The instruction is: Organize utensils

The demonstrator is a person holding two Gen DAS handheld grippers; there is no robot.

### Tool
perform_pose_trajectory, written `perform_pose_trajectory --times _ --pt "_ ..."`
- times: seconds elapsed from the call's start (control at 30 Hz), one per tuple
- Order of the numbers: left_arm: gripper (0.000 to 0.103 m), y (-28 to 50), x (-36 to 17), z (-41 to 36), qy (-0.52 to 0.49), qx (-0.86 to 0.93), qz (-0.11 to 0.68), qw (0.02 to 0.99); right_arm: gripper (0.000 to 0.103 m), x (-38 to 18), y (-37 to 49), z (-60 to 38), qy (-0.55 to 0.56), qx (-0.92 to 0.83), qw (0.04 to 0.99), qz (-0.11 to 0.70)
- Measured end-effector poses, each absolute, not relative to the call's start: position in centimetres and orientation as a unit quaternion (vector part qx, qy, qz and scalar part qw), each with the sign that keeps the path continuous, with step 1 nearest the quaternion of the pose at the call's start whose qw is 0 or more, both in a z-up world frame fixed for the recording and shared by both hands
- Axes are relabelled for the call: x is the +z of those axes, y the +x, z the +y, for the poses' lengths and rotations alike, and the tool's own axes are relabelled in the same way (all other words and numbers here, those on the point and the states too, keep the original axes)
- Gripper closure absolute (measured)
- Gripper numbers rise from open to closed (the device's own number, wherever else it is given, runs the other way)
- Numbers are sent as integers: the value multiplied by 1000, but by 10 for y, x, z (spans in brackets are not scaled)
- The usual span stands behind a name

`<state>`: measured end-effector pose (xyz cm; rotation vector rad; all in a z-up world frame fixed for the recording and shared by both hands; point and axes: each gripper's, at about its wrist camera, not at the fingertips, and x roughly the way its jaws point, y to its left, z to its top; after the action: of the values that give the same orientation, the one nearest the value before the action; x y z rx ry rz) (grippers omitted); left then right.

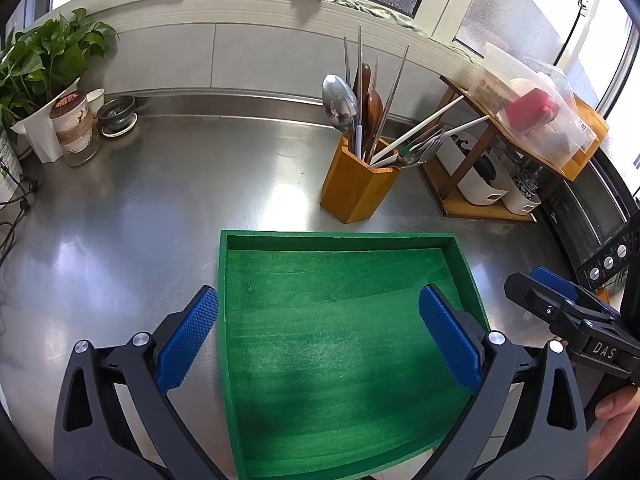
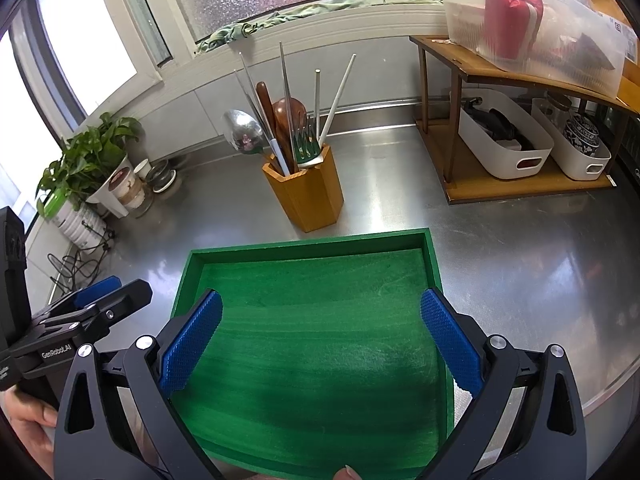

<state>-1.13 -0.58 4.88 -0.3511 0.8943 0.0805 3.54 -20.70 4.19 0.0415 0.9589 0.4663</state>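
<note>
A green wooden tray (image 1: 460, 256) lies on the steel counter, with nothing in it; it also shows in the right wrist view (image 2: 308, 246). Behind it stands a wooden utensil holder (image 1: 356, 188) (image 2: 308, 192) with a metal spoon (image 1: 340, 104) (image 2: 242, 130), wooden spoons, forks (image 2: 306, 142) and chopsticks upright in it. My left gripper (image 1: 318, 332) is open and empty, low over the tray's near left part. My right gripper (image 2: 320, 332) is open and empty over the tray's near part; it also appears at the right edge of the left wrist view (image 1: 560, 300).
A wooden shelf (image 2: 520, 76) with a clear plastic box on top and white bins (image 2: 508, 148) beneath stands at the back right. A potted plant (image 1: 44, 64), jars and a small bowl sit at the back left. An oven (image 1: 592, 224) is at far right. Cables lie at the left edge.
</note>
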Motion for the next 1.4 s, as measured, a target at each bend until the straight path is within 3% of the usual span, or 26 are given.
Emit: perform_pose_trajectory --times 1.4 --pt "8 -12 51 -7 -164 46 427 888 4 40 37 -209 23 216 857 467"
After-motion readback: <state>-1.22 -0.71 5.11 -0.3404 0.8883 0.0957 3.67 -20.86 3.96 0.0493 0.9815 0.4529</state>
